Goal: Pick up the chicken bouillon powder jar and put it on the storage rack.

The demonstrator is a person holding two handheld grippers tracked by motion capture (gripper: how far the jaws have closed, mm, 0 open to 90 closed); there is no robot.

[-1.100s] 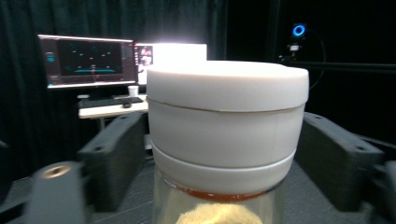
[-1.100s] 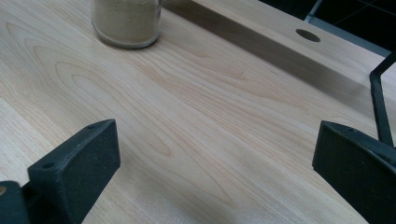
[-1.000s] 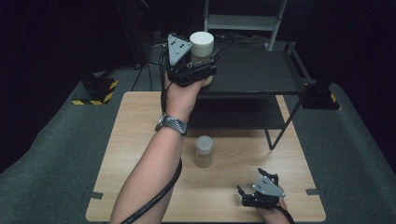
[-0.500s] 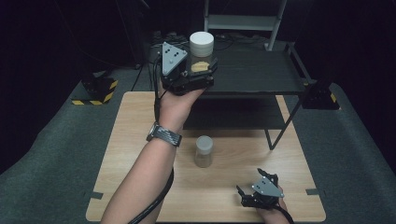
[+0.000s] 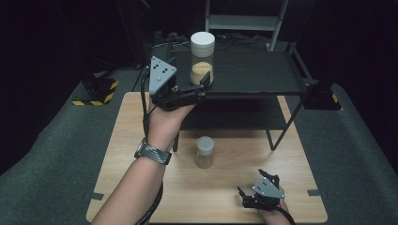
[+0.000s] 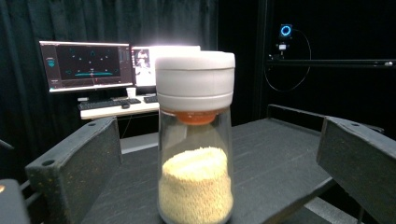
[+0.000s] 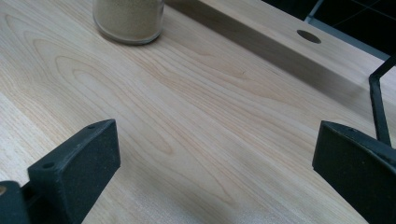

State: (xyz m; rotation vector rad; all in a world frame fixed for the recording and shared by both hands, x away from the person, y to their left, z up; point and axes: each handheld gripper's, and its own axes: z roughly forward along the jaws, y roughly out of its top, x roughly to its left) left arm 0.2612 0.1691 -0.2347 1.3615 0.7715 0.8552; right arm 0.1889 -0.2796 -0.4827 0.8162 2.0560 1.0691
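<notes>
1. On the black metal shelf (image 5: 263, 75) behind the pale wooden table (image 5: 141, 140) stands a clear glass jar with a white cap and a fill of yellowish grains (image 5: 202, 58). It is set near the shelf's front edge.
2. By my reading, the step in hand is the release: the jar rests on its base on the shelf, and the left gripper (image 5: 202, 84) has just been opening. Its jaws are spread wide, with the jar between them but no pad pressing on the glass.
3. That jar stands upright, cap up, its long axis vertical; seen from the left gripper view (image 6: 195, 140), it sits centred between the jaws.
4. Next, I judge, the left gripper must draw straight back toward the person, keeping both jaws off the glass so the jar does not tip.
5. A second, smaller clear jar with a grey lid and beige contents (image 5: 205, 152) stands upright on the table, likely the next to be moved.
6. Near the table's front right corner, the right gripper (image 5: 256, 194) rests with its jaws apart and nothing between them.
</notes>
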